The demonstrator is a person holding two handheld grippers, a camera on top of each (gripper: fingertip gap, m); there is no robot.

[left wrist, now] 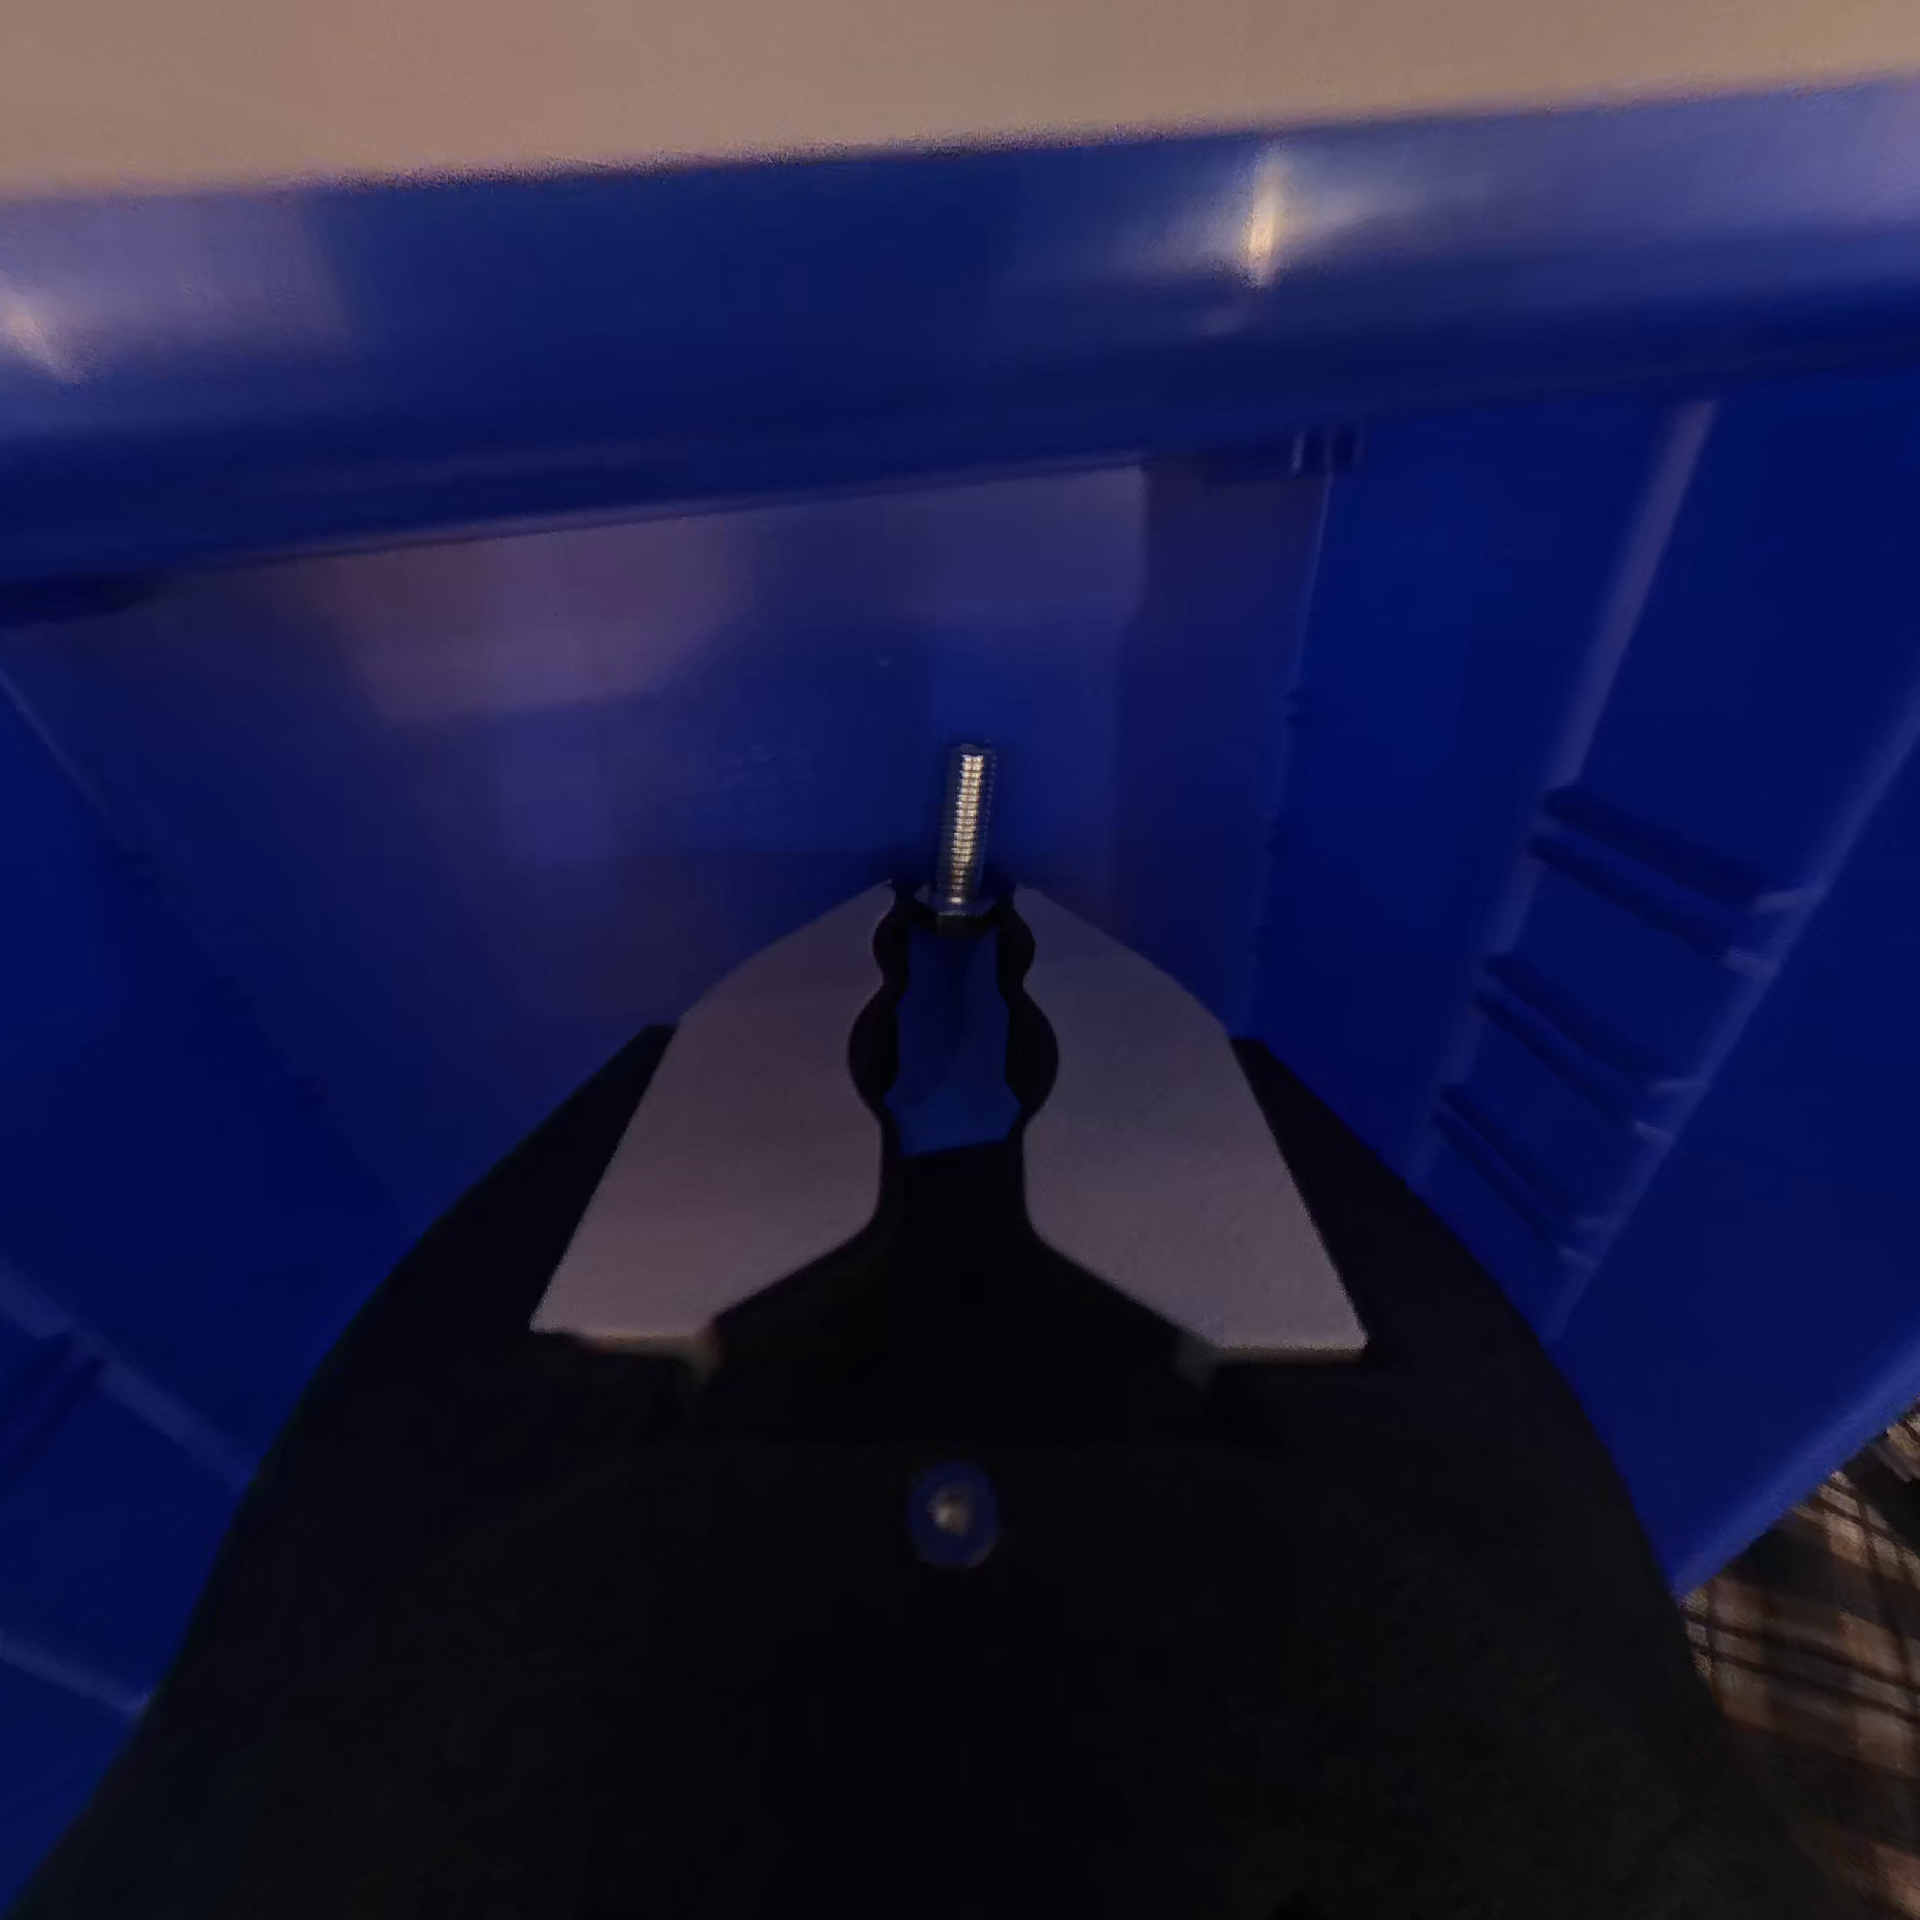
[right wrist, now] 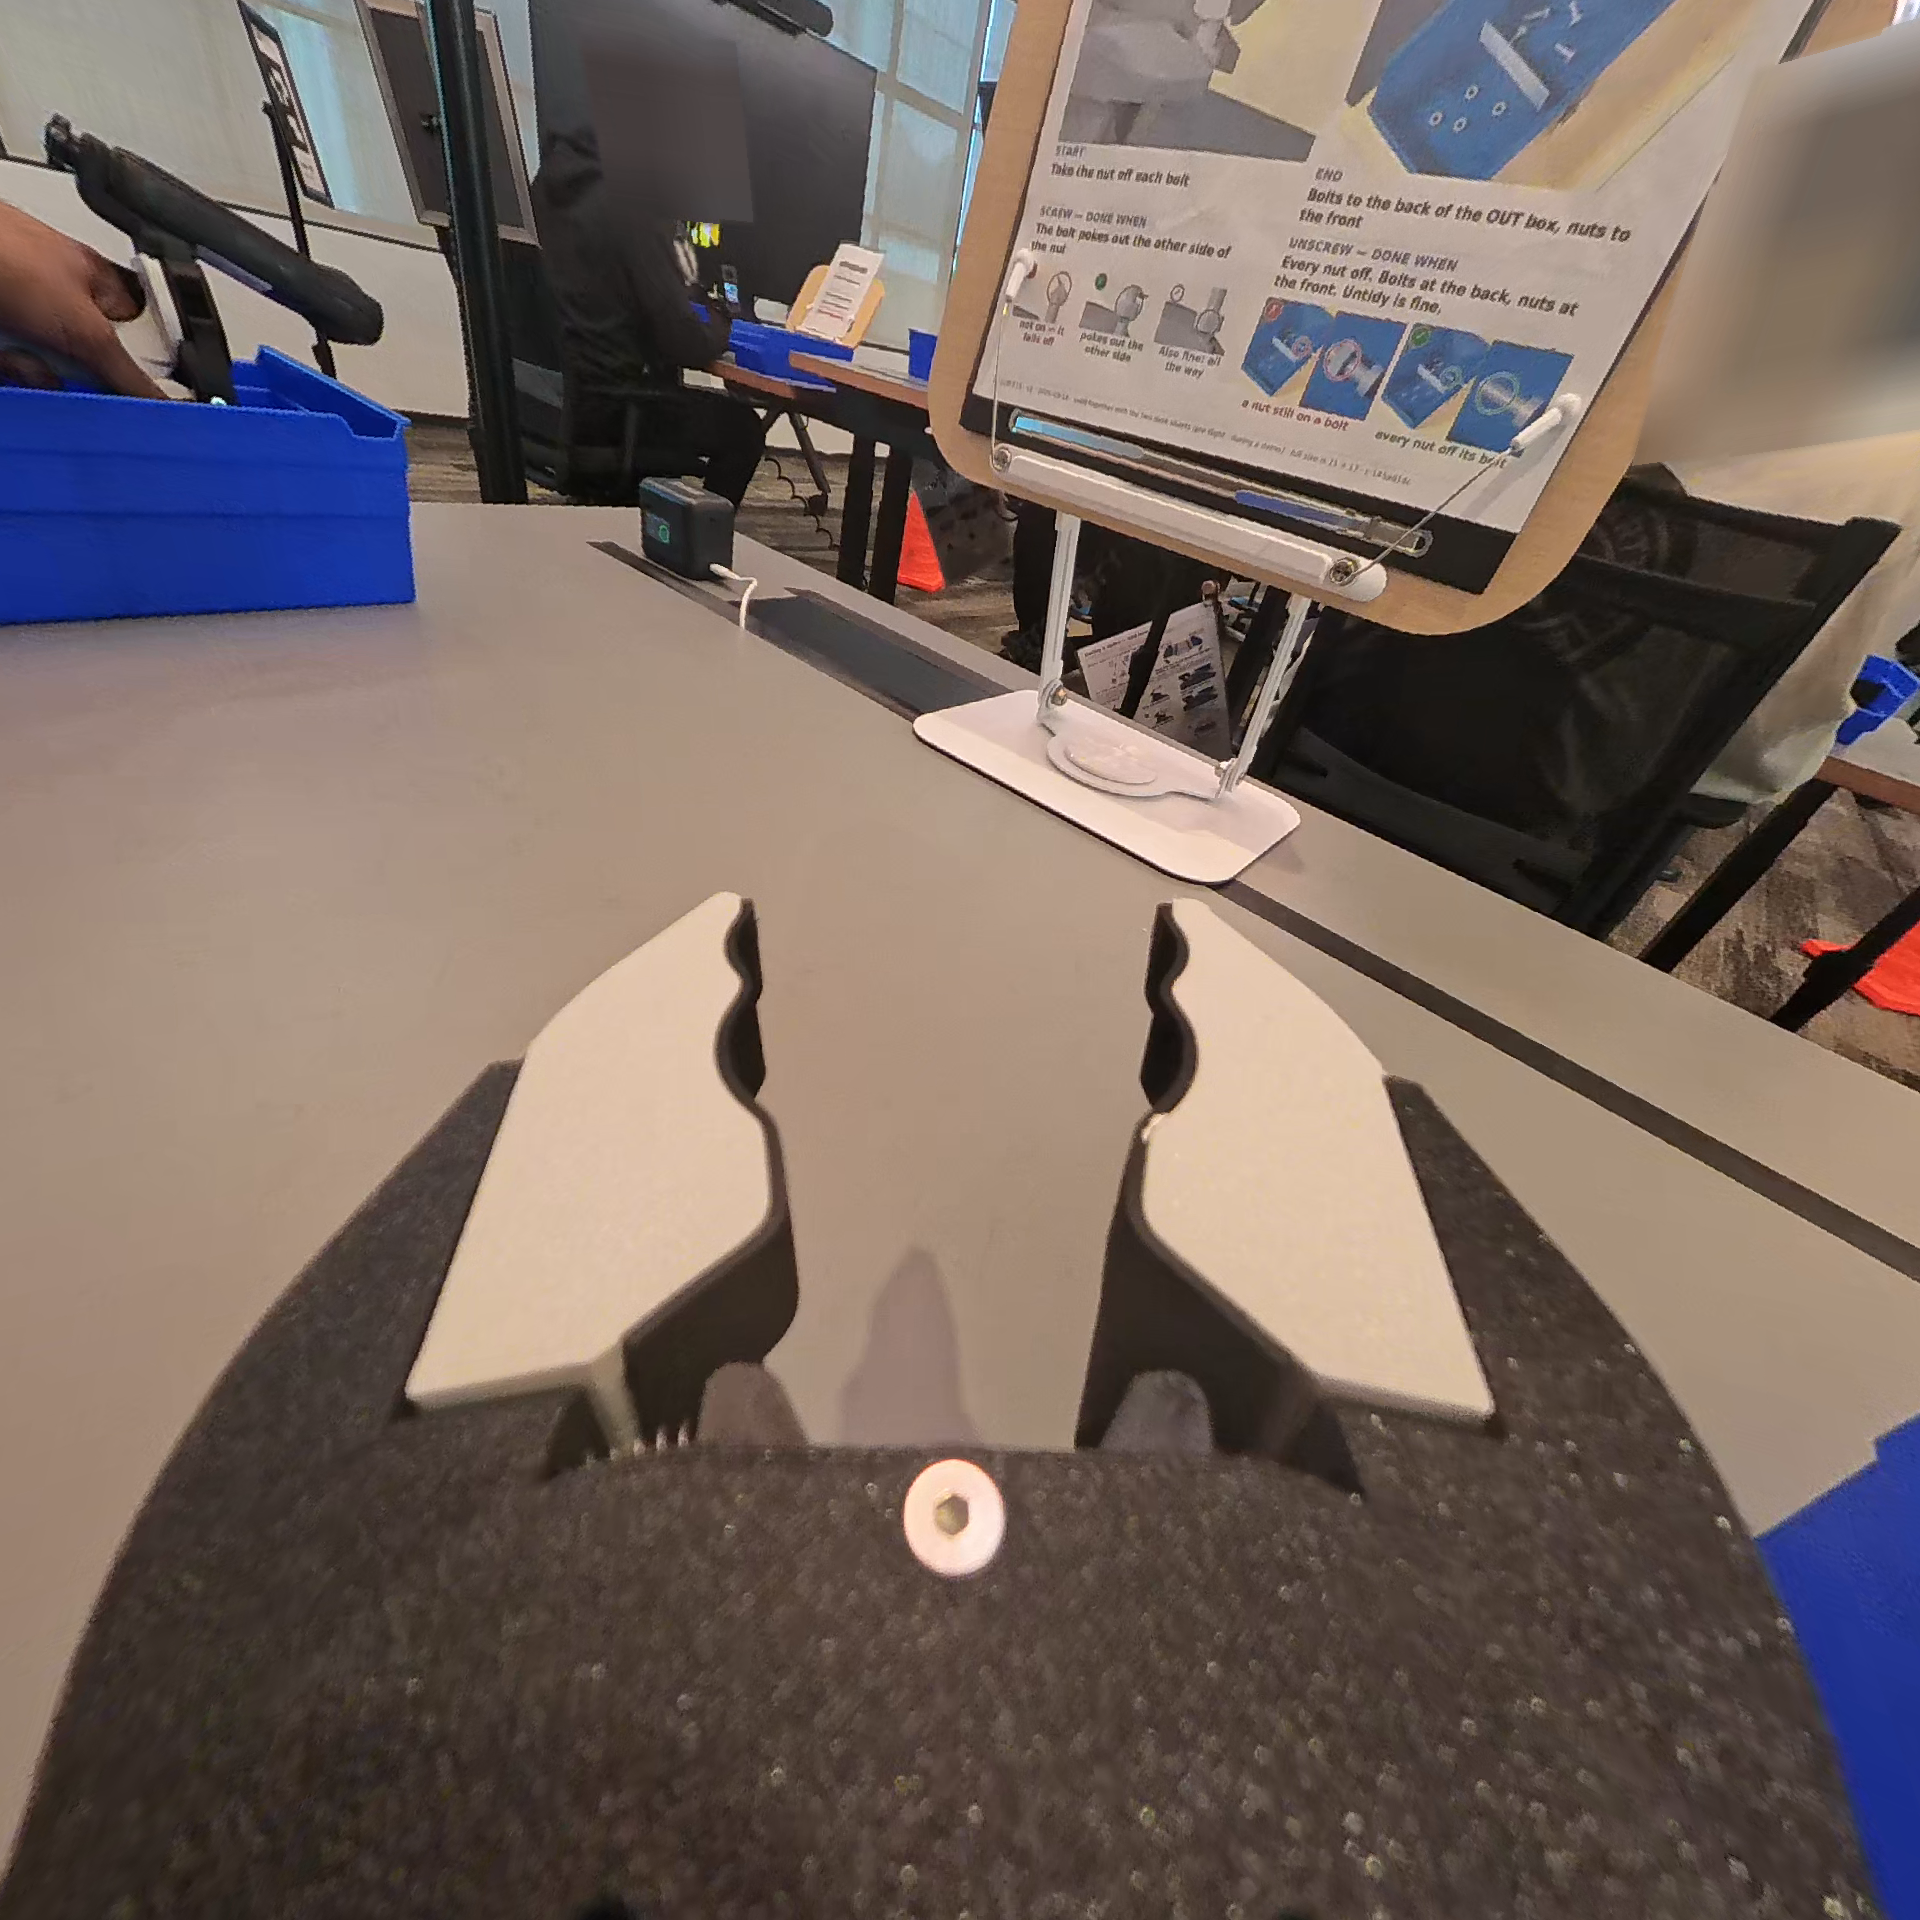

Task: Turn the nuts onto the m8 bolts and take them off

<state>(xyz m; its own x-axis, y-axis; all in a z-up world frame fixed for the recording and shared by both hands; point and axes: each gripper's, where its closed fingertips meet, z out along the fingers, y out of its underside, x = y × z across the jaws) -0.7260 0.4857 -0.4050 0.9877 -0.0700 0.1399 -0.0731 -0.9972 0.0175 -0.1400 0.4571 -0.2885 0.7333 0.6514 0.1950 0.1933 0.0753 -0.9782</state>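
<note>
In the left wrist view my left gripper (left wrist: 956,902) is inside a blue plastic bin (left wrist: 520,831). Its tips are shut on the head end of a silver threaded bolt (left wrist: 966,821), whose shaft sticks straight out past the tips toward the bin's back wall. I cannot tell whether a nut is on the bolt. In the right wrist view my right gripper (right wrist: 954,920) is open and empty, held low over the grey table (right wrist: 416,831). The left gripper also shows far off in that view (right wrist: 208,270), held by a hand over the blue bin (right wrist: 197,509) at the table's far left.
A white stand with a wooden board and an instruction sheet (right wrist: 1288,301) stands on the table at the right. A small dark device with a white cable (right wrist: 684,528) sits at the far edge. A blue bin corner (right wrist: 1849,1621) shows at the lower right. People sit at other tables behind.
</note>
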